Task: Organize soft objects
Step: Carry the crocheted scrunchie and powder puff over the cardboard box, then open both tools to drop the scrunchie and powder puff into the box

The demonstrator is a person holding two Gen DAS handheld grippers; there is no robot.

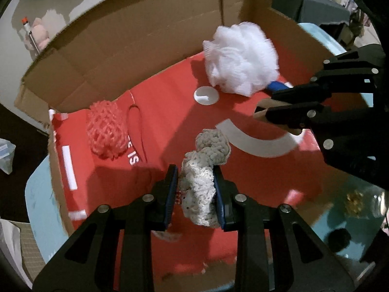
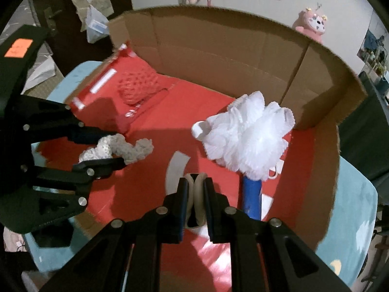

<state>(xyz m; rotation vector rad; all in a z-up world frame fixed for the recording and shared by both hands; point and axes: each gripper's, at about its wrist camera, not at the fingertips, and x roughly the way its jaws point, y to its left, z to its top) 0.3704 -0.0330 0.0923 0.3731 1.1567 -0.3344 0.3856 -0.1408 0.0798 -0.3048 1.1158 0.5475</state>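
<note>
My left gripper (image 1: 195, 170) is shut on a grey and white crocheted scrunchie (image 1: 206, 168), held above the red floor of an open cardboard box (image 1: 121, 56). The same left gripper (image 2: 116, 148) and scrunchie (image 2: 121, 147) show at the left of the right wrist view. My right gripper (image 2: 195, 182) is shut on a folded beige soft ring (image 2: 198, 194); in the left wrist view it (image 1: 261, 112) enters from the right. A white mesh bath pouf (image 1: 240, 58) with a blue handle (image 2: 252, 199) lies in the box. A red net sponge (image 1: 107, 129) rests at the box's left end.
The box's brown walls (image 2: 218, 48) rise at the back and right. It sits on a light blue surface (image 2: 350, 206). Pink plush toys (image 2: 312, 25) lean against the pale wall behind. A plastic bag (image 2: 96, 25) lies on the floor to the left.
</note>
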